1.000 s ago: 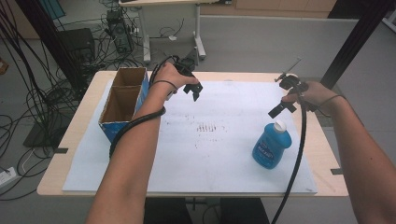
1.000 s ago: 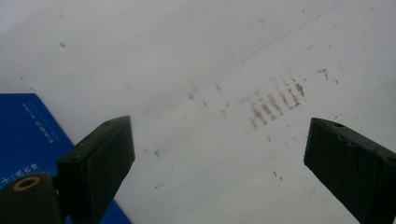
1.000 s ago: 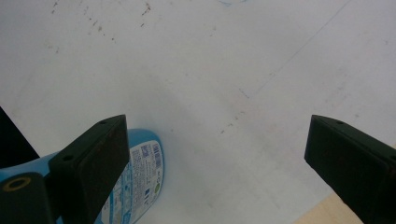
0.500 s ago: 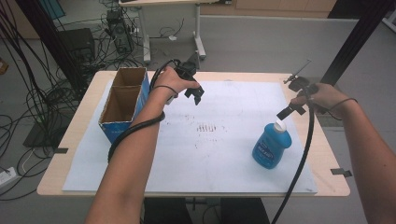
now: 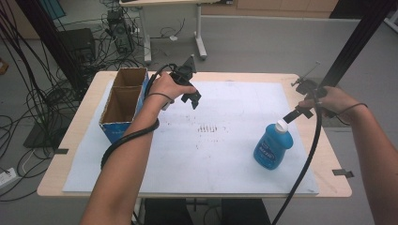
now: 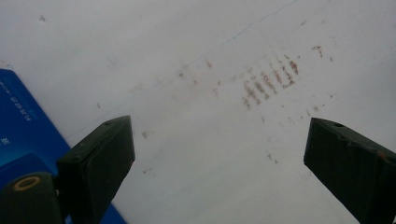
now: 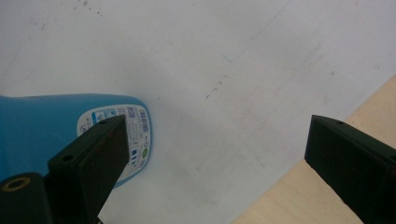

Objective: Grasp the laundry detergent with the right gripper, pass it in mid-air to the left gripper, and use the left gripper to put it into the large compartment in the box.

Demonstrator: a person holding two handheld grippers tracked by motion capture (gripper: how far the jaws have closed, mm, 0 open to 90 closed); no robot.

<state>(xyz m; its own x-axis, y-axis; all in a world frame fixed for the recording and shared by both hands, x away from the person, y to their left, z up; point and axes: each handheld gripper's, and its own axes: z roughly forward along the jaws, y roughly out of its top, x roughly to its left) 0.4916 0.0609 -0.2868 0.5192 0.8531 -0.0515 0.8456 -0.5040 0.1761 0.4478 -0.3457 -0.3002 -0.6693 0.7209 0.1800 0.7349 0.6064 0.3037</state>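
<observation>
1. Now the blue bottle stands upright on the desk, near its right edge.
2. Right gripper hovers just beside its white cap, fingers released; left gripper is also released.
3. A sideways bump may topple the bottle.

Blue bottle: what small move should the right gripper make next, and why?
Probably slide the right gripper toward the blue bottle until its jaws straddle the white cap. The jaws stand open and empty, and in the right gripper view the bottle lies off to one side.
</observation>
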